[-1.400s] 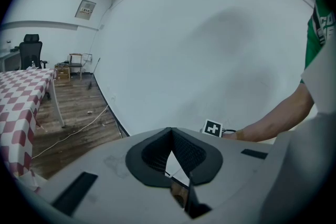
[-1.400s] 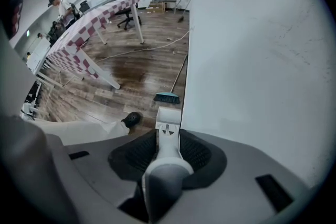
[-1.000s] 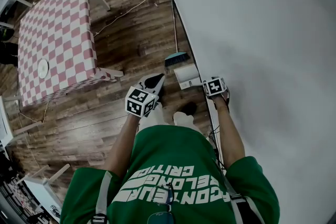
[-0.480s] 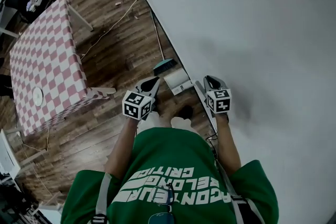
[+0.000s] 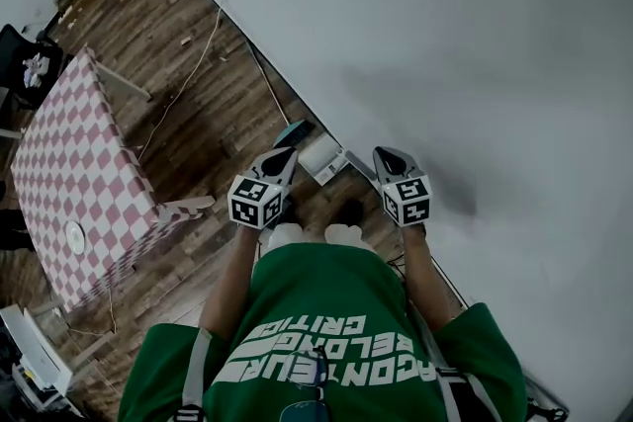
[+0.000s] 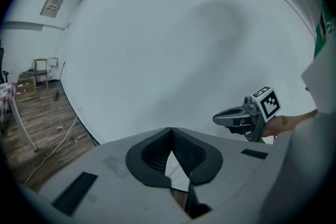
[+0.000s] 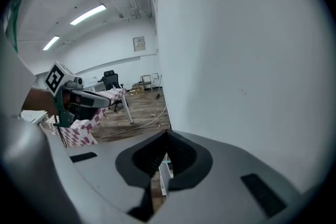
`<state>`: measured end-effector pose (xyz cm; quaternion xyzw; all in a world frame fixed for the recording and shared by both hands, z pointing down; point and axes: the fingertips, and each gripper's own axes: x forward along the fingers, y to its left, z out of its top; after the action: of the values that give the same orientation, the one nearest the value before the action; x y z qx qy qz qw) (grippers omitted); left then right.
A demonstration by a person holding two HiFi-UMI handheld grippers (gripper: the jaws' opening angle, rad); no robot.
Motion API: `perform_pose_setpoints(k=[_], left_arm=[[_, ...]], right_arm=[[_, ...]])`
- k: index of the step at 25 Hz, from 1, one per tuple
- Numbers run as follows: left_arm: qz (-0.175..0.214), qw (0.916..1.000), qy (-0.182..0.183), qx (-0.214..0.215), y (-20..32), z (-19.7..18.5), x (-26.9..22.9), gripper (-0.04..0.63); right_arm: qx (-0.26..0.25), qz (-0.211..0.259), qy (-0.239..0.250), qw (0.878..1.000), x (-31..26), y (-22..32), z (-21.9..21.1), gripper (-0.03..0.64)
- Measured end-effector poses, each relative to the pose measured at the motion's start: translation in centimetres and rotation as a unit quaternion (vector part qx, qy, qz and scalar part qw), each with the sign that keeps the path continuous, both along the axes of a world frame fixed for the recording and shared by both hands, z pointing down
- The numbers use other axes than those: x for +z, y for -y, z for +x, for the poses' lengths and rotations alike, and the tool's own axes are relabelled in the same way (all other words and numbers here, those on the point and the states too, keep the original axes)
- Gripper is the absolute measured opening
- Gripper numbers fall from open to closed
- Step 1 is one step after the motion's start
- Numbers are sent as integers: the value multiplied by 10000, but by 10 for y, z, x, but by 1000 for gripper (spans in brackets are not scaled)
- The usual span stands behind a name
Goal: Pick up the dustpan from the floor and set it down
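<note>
Head view: left tongs (image 5: 285, 154) and just-closed right tongs (image 5: 384, 156) point forward, downward.

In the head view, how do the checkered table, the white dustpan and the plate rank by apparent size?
1. checkered table
2. white dustpan
3. plate, only a little smaller than the dustpan

A table draped in a pink-and-white checked cloth (image 5: 74, 163), a white plate (image 5: 74, 234) on it, stands on the wooden plank floor (image 5: 223, 119), a pale cable (image 5: 188, 64) trailing near the plain white wall (image 5: 445, 35), a black chair (image 5: 25, 64) beyond.
</note>
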<state>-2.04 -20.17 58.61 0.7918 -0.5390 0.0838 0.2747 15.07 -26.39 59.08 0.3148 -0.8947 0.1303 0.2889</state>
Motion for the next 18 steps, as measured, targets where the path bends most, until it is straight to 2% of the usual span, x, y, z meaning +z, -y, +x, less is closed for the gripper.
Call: perform_pose_setpoints(k=[7,18], left_arm=[[-32,9994,25,339,5,20,1,3],[-88,9983,61,578,3,34,3,3]], right_arm=[[229,19,77,9997,-1,-4,14,8],[321,24,102,9994,2,-7,20,8]])
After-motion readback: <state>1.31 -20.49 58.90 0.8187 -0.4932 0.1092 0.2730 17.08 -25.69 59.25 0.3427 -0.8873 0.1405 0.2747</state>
